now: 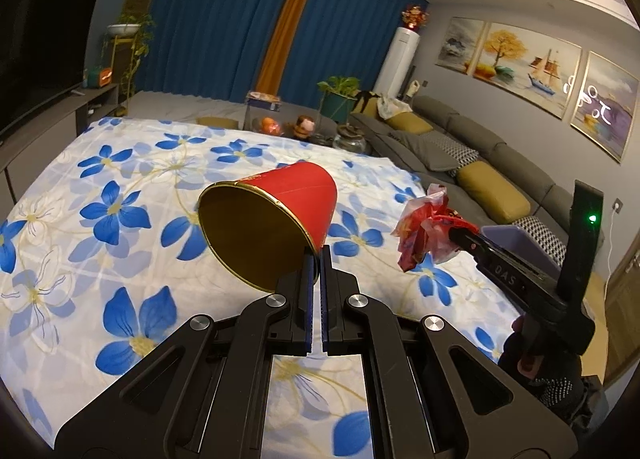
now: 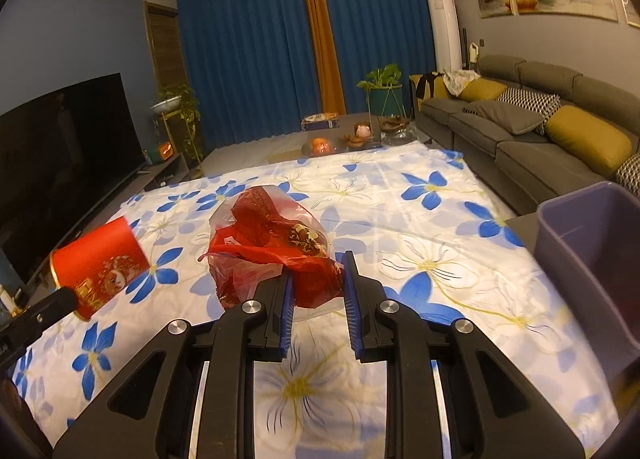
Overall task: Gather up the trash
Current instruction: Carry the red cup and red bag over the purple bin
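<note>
While L gripper point(image 1: 316, 259) pinches red paper cup point(image 1: 276, 215) rim, R gripper point(image 2: 318, 279) clamps crumpled red plastic bag point(image 2: 272, 243) above floral sheet point(image 2: 420, 227).

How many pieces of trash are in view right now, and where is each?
2. A red paper cup is pinched by its rim in the left gripper; a crumpled red plastic bag is held in the right gripper. The bin's inside is partly hidden.
</note>
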{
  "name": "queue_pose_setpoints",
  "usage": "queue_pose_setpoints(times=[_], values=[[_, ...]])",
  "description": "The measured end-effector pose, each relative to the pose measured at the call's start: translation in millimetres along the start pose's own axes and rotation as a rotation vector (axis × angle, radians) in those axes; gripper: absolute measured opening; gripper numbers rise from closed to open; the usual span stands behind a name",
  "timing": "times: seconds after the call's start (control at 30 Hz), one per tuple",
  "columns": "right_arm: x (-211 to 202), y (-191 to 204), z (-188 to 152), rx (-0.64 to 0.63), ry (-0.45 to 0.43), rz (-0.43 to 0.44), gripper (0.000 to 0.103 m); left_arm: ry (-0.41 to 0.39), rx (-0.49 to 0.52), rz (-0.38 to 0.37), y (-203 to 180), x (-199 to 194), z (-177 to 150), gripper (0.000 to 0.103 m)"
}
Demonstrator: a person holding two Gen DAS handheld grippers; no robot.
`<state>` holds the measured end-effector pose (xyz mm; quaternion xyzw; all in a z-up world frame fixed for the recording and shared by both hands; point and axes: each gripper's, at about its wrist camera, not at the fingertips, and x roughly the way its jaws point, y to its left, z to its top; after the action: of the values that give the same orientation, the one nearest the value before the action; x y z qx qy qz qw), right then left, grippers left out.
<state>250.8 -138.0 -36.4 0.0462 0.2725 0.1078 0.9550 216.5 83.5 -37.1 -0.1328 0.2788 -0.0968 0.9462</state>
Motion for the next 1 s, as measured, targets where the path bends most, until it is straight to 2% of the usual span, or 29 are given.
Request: queue_pose_setpoints(times=[0.4,0.77,1.0], values=[[-53,-26,-13,-0.021,-0.035,-0.04,0.023,0.016,0.057,-0.067,-49,-8,-14,0.002],[-70,-53,-20,-0.007,-0.054,-0.077,0.024,0.039,0.11,-0.116,-91,3,-21,0.002],[-77,-87,-21,0.026,-0.07,-0.129,0.024,0.058,0.152,-0.165,-125,22,-20,0.002]])
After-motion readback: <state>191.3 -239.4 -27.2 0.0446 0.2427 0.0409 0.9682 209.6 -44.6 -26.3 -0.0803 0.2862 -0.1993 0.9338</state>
